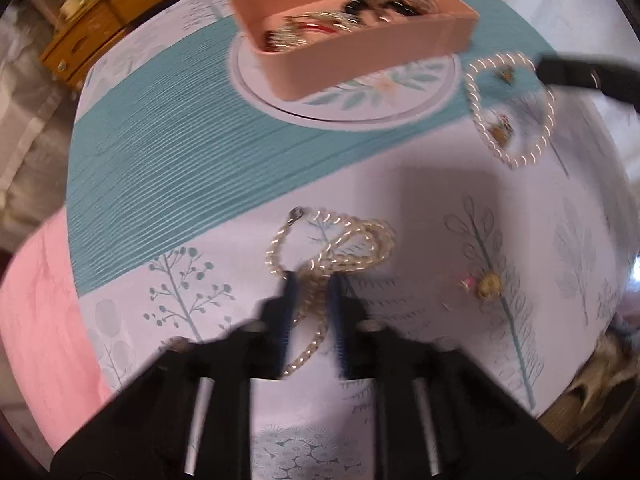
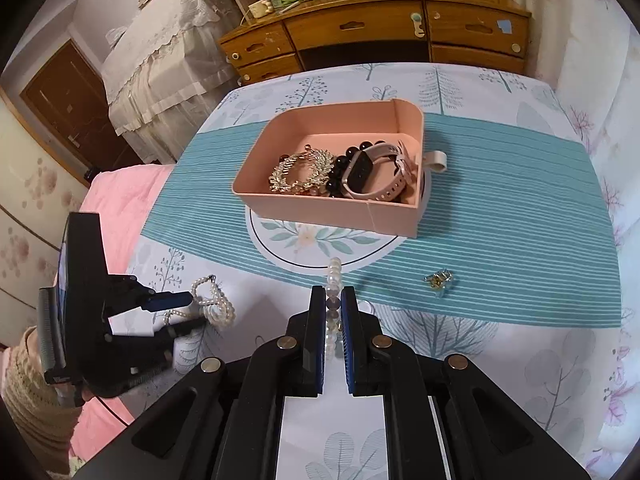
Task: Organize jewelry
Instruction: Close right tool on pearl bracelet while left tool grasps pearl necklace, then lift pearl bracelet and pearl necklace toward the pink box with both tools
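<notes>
A pink box (image 2: pixel 280 208) stands on the teal placemat (image 2: pixel 520 216) and holds a gold leaf bracelet (image 2: pixel 302 170), black beads and a watch (image 2: pixel 376 172); it also shows in the left wrist view (image 1: pixel 360 60). My left gripper (image 1: pixel 312 284) is shut on a pearl necklace (image 1: pixel 332 240) lying on the cloth; the right wrist view shows the same necklace (image 2: pixel 216 304). My right gripper (image 2: pixel 333 300) is shut on a pearl bracelet (image 2: pixel 334 276), which hangs as a loop in the left wrist view (image 1: pixel 512 108).
A small gold earring (image 2: pixel 439 279) lies on the placemat at the right. Another small gold piece (image 1: pixel 488 282) lies on the tree-print cloth. A wooden dresser (image 2: pixel 360 36) stands behind the table. A pink bedspread (image 2: pixel 116 204) lies at the left.
</notes>
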